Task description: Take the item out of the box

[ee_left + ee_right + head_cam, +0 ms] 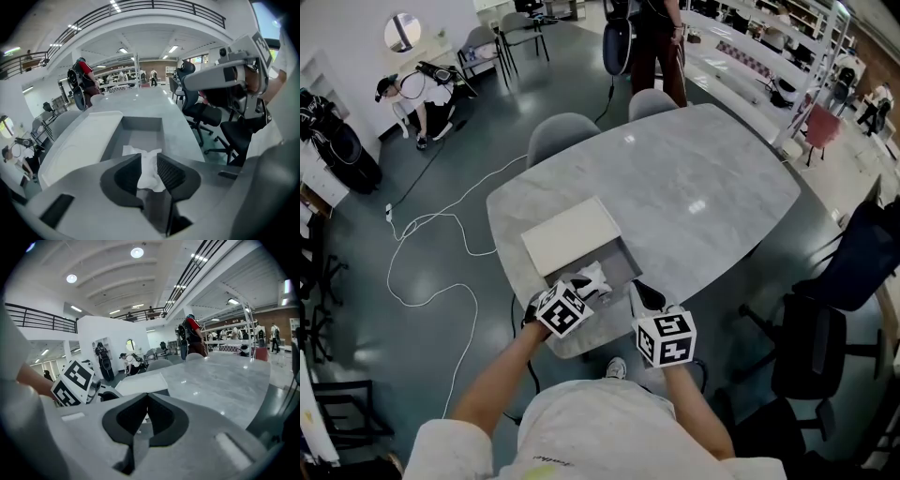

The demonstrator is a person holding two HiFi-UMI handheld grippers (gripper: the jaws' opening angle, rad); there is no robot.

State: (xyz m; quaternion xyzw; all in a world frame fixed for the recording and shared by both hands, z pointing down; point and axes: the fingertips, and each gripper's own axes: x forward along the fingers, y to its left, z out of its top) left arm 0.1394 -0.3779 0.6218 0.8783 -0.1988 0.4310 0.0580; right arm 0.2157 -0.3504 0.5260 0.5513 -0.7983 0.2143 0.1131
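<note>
A shallow grey box [622, 265] lies open near the table's front edge, and its white lid [570, 234] rests just beyond it to the left. A crumpled white tissue-like item [150, 172] rises from the box [140, 123] toward the camera. My left gripper [149, 161] is shut on it. In the head view the item [594, 278] shows white ahead of the left gripper [584, 287]. My right gripper [640, 296] hovers at the box's right front corner. Its jaws [147, 398] are shut with nothing between them.
The grey marble table [703, 187] stretches away behind the box. Two grey chairs [562, 131] stand at its far side, and a black office chair [811, 347] at the right. A white cable [431, 281] loops on the floor at the left. A person [658, 37] stands beyond the table.
</note>
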